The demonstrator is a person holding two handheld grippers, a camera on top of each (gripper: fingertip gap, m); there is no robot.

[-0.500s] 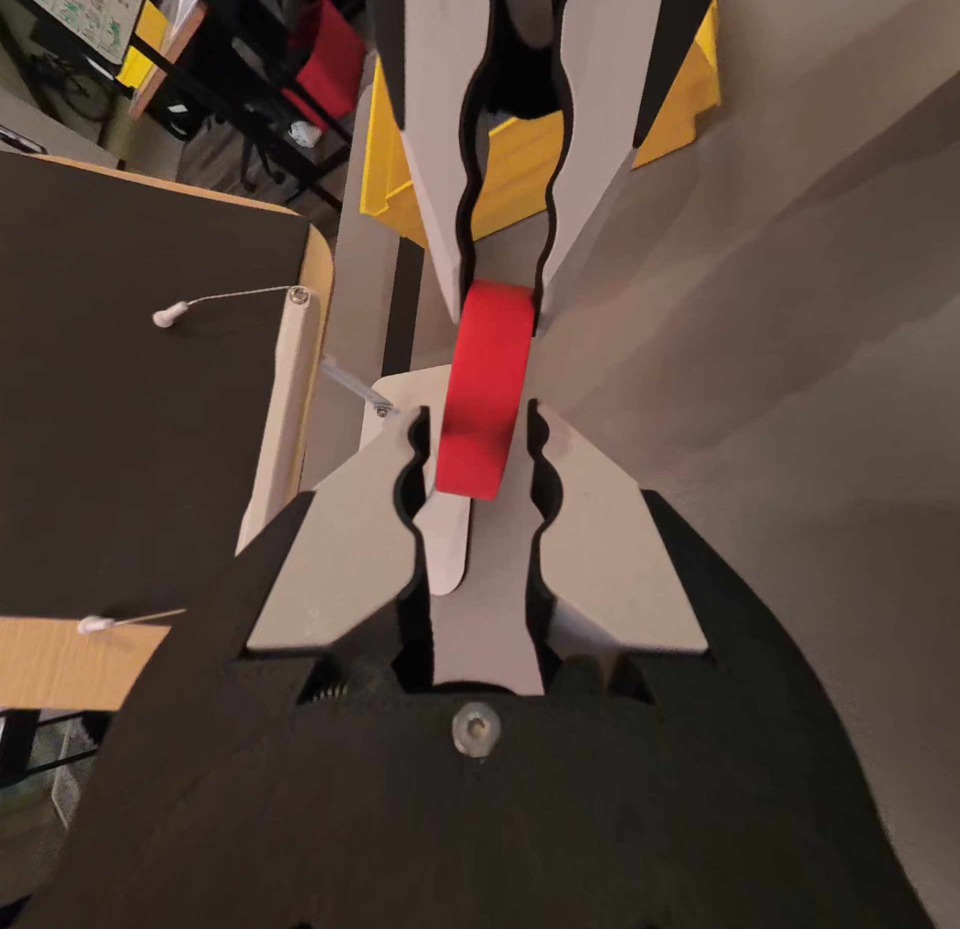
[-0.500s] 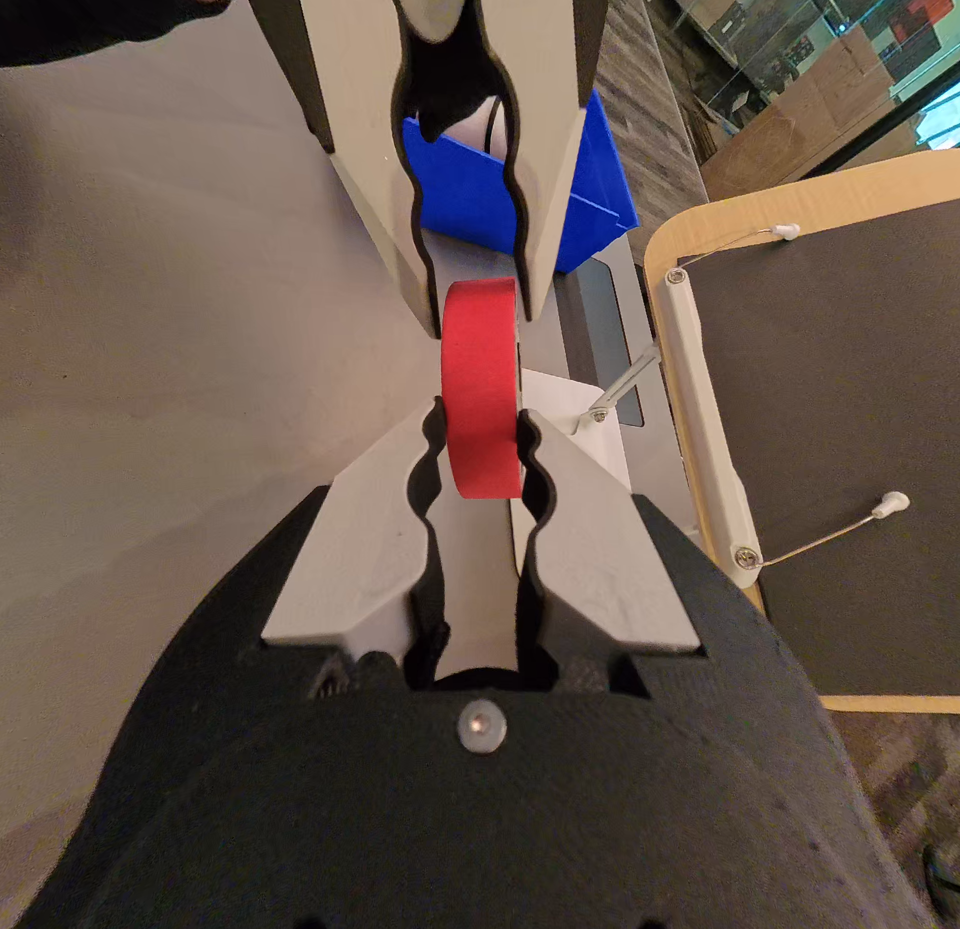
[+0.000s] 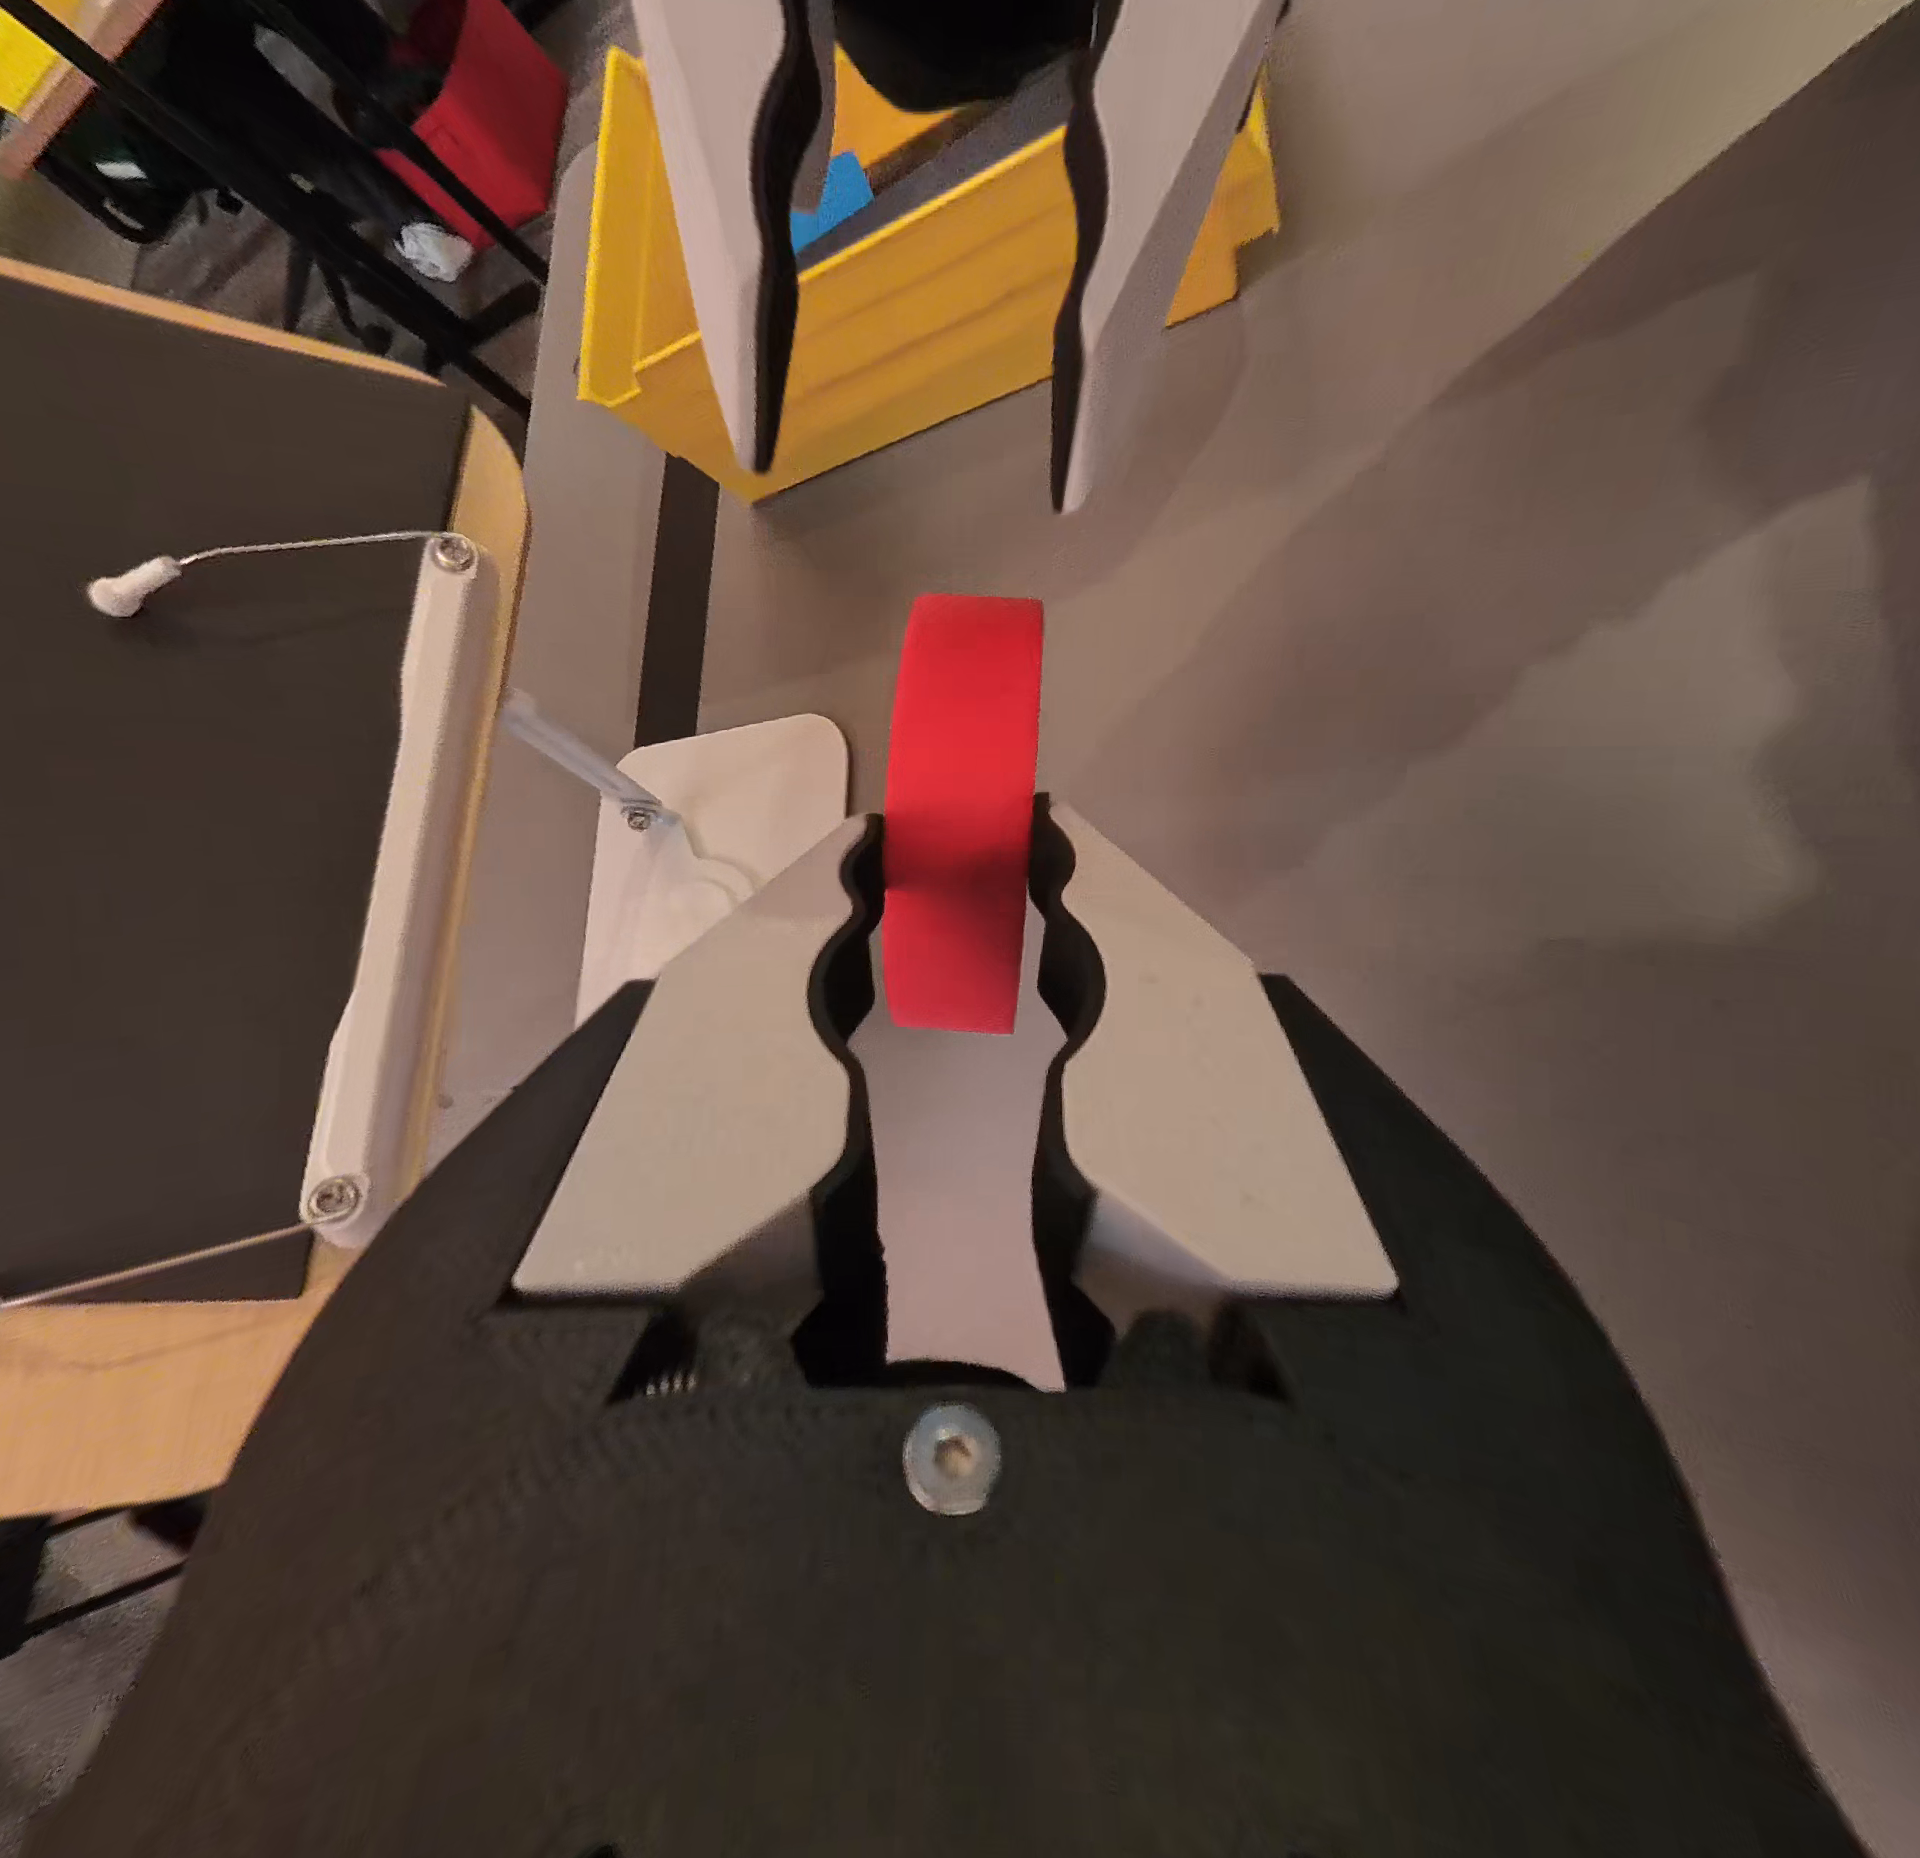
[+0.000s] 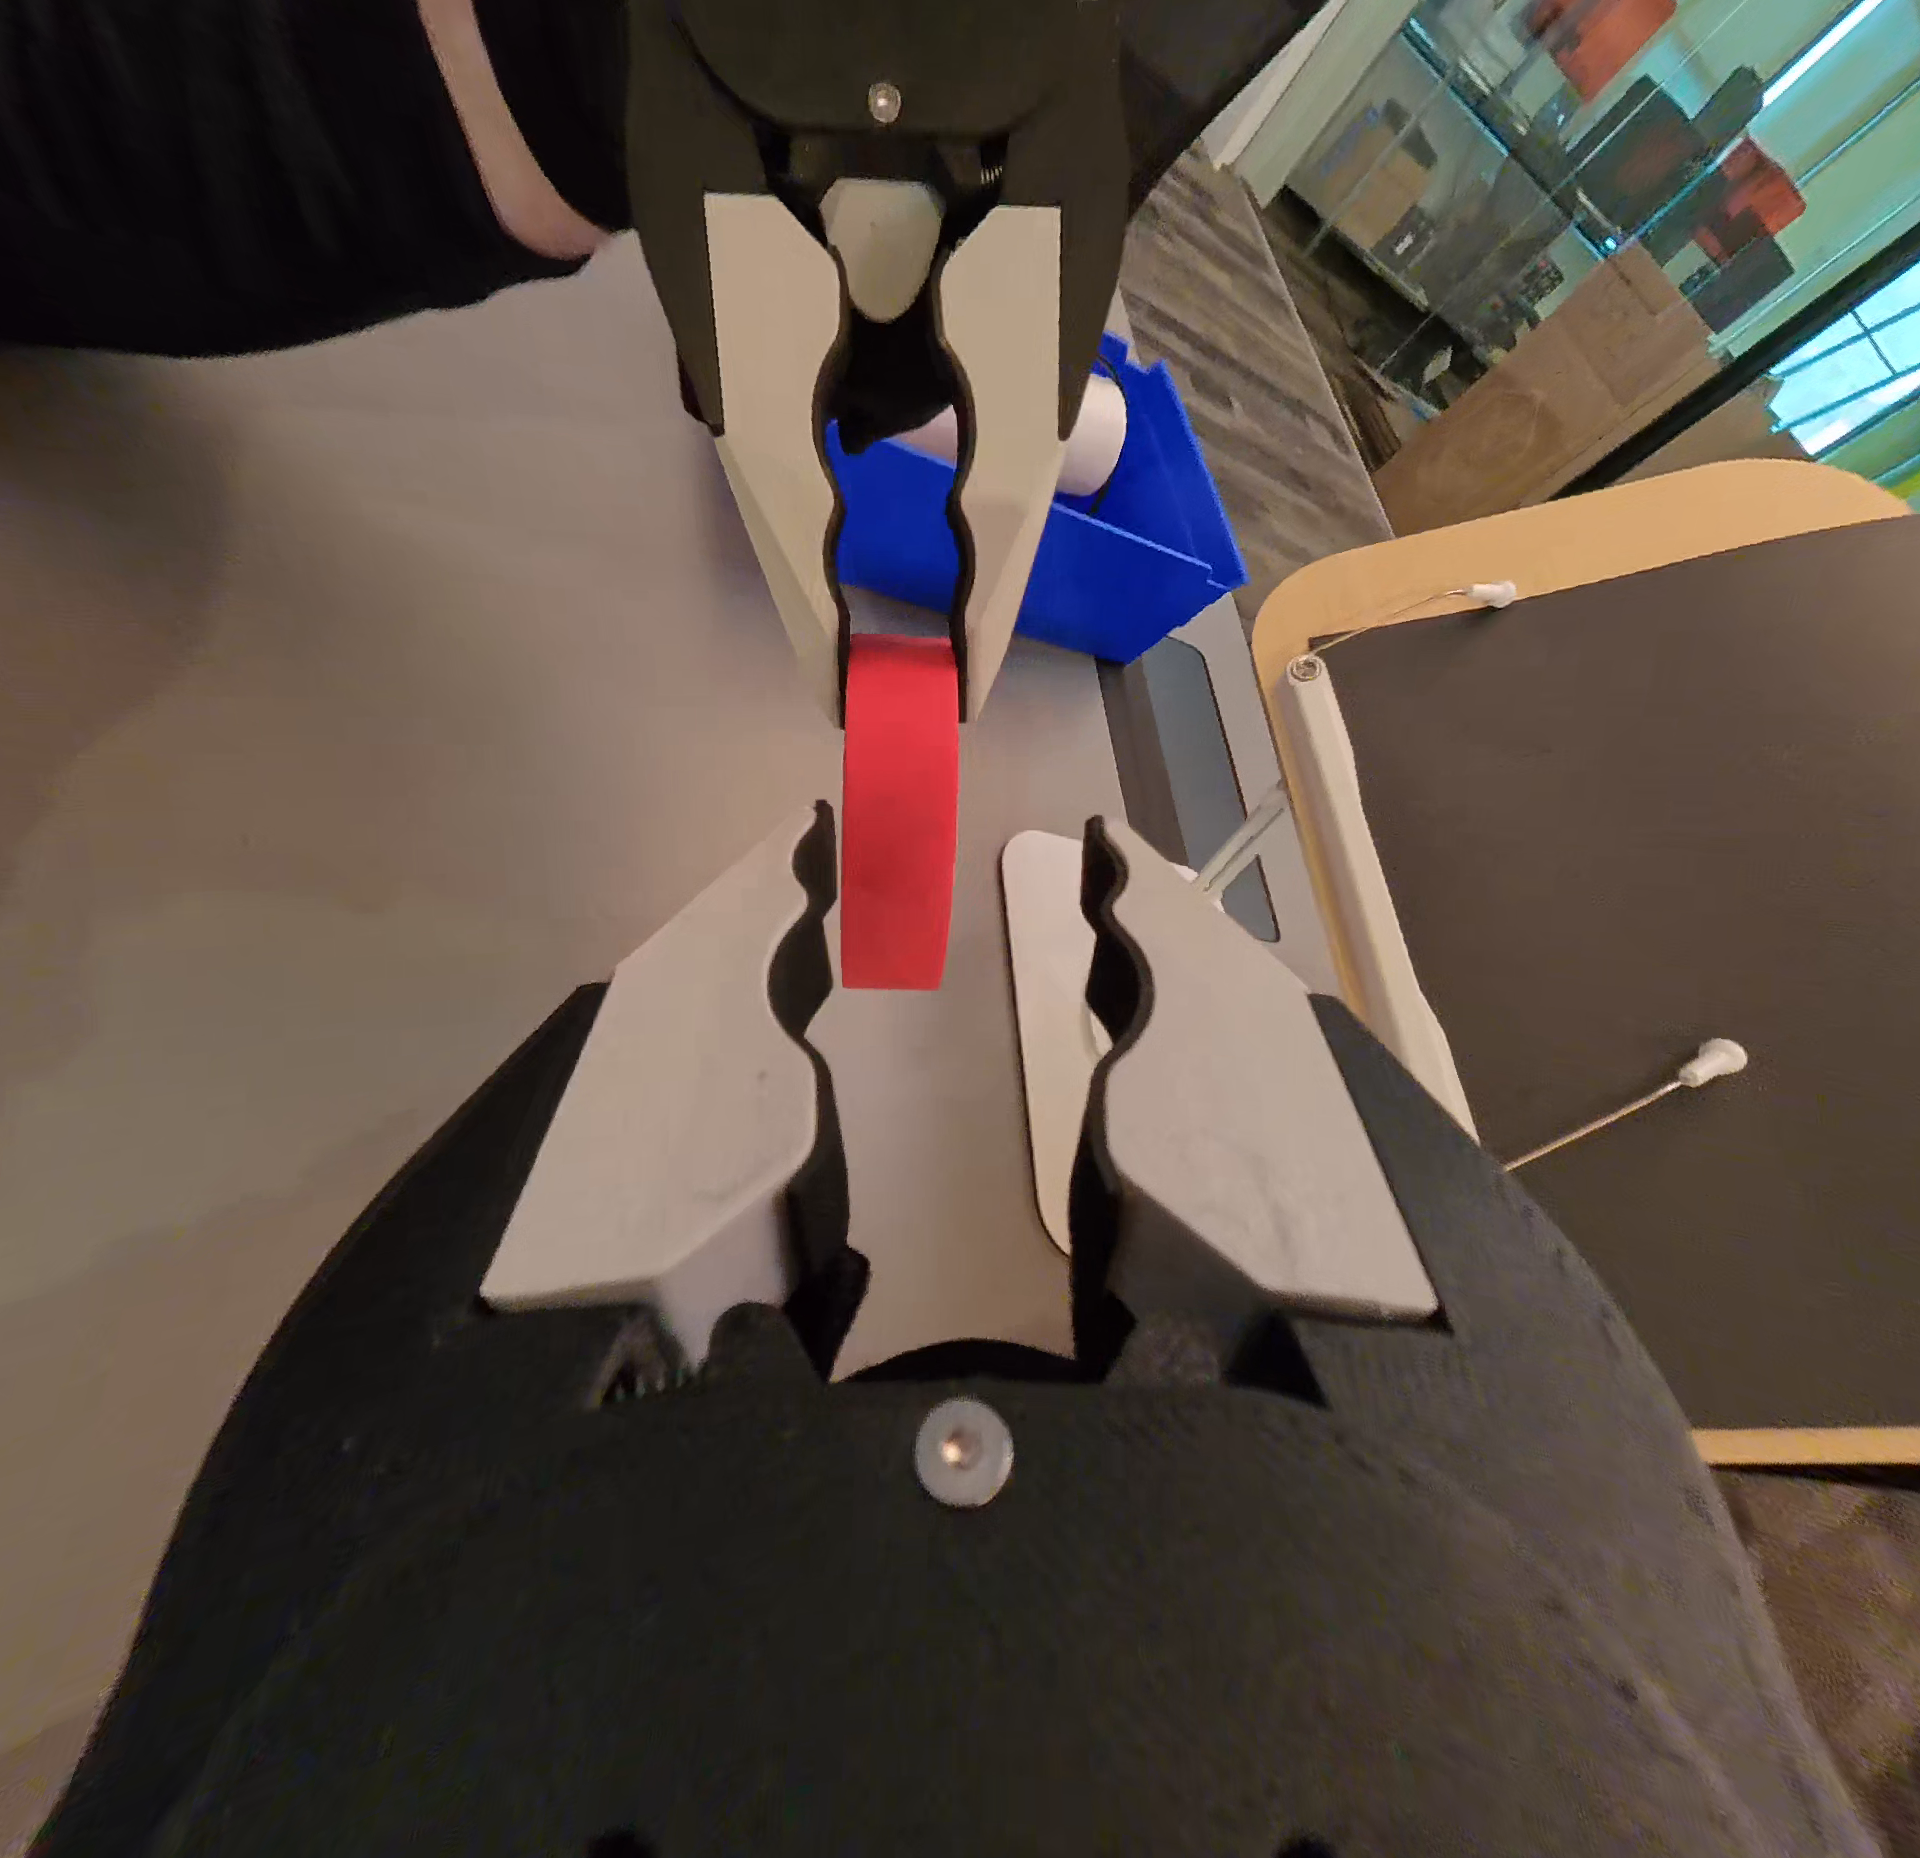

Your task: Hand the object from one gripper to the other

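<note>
Grey table (image 3: 1455, 665) below — my left gripper (image 3: 956, 821) clamps the red roll (image 3: 961, 821) edge-on; my right gripper (image 4: 961, 832), at twelve o'clock, gapes, freeing it.

No legible text, labels, brands, numbers or signs in either view.

Yellow bin (image 3: 914, 354) and blue bin (image 4: 1101, 572) on grey table (image 3: 1455, 665), black-topped side table (image 4: 1621, 925)
</note>
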